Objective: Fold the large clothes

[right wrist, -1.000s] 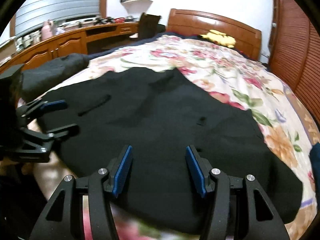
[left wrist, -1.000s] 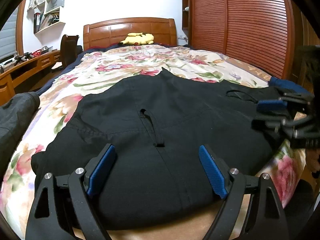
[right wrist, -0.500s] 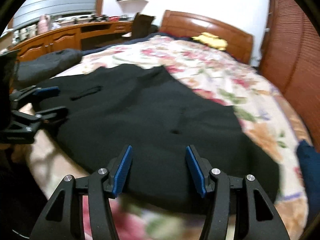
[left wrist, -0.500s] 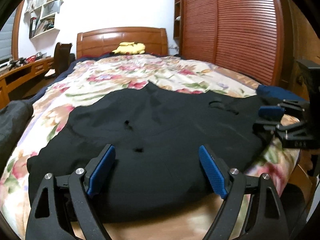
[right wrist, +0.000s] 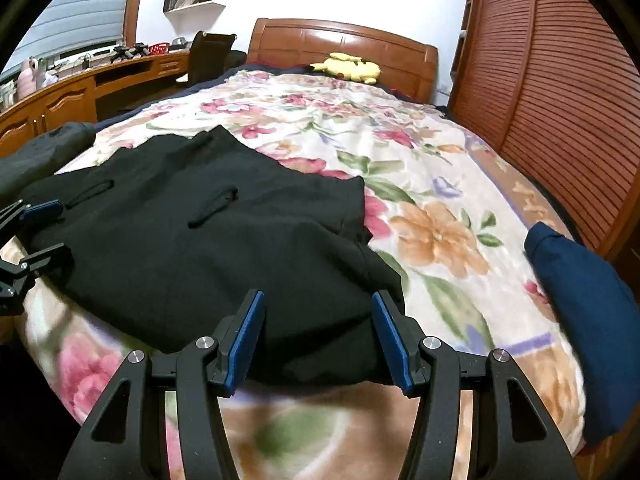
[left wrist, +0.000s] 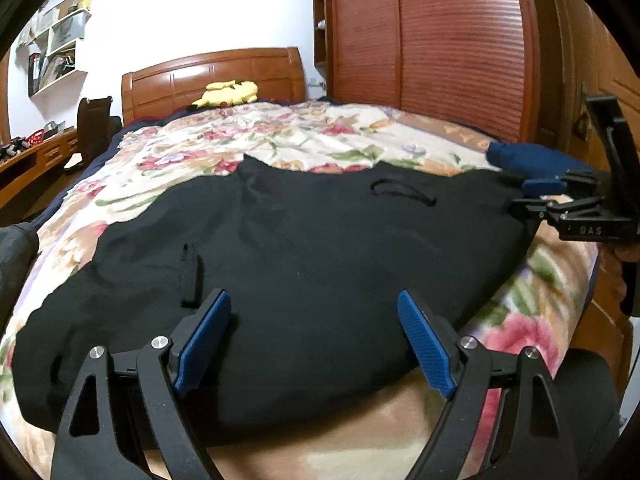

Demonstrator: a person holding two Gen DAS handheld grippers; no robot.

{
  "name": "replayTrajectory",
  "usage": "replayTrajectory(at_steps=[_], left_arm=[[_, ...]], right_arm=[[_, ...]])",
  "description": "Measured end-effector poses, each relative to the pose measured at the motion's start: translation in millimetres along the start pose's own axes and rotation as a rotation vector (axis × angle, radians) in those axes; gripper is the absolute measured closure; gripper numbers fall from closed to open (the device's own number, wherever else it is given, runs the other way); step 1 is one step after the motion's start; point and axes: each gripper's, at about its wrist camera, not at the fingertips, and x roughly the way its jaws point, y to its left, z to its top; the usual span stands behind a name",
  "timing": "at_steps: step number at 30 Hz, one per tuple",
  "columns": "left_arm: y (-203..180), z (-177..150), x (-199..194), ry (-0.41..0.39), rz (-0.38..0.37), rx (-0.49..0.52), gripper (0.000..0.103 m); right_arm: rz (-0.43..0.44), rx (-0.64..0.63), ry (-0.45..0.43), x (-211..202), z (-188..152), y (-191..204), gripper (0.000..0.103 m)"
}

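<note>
Black garment point(left wrist: 304, 248) lies spread flat on the floral blanket point(left wrist: 304, 136) at the foot end of the bed, some folds bunched at its right side. Two loops or straps show on top of the fabric.

Left gripper point(left wrist: 314, 308) hangs over the near edge of the garment, jaws spread wide, nothing between the pads, not touching cloth as far as visible. Right gripper point(right wrist: 318, 300) sits above the garment's near right corner, jaws about half apart, empty too. Each gripper shows at the edge of the other's view.

Navy item point(right wrist: 588, 296) lies on the blanket to the right of the garment, apart from it. Dark grey bundle point(right wrist: 40, 156) at the left bed edge. Yellow plush point(right wrist: 348, 66) rests by the headboard point(right wrist: 340, 40). Slatted wardrobe point(left wrist: 460, 40) stands right of the bed, desk point(right wrist: 80, 84) left.
</note>
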Motion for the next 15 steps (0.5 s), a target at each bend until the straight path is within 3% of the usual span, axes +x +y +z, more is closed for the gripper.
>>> replayTrajectory(at_steps=[4, 12, 15], left_arm=[[-1.0, -2.1, 4.7, 0.020, 0.003, -0.002, 0.017], [-1.2, -3.0, 7.8, 0.031, 0.008, 0.005, 0.017], [-1.4, -2.9, 8.4, 0.032, 0.009, 0.003, 0.016]], right_arm=[[-0.021, 0.015, 0.014, 1.8, 1.1, -3.2, 0.045], [-0.027, 0.092, -0.084, -23.5, 7.4, -19.9, 0.038], [-0.008, 0.121, -0.044, -15.3, 4.5, -24.9, 0.037]])
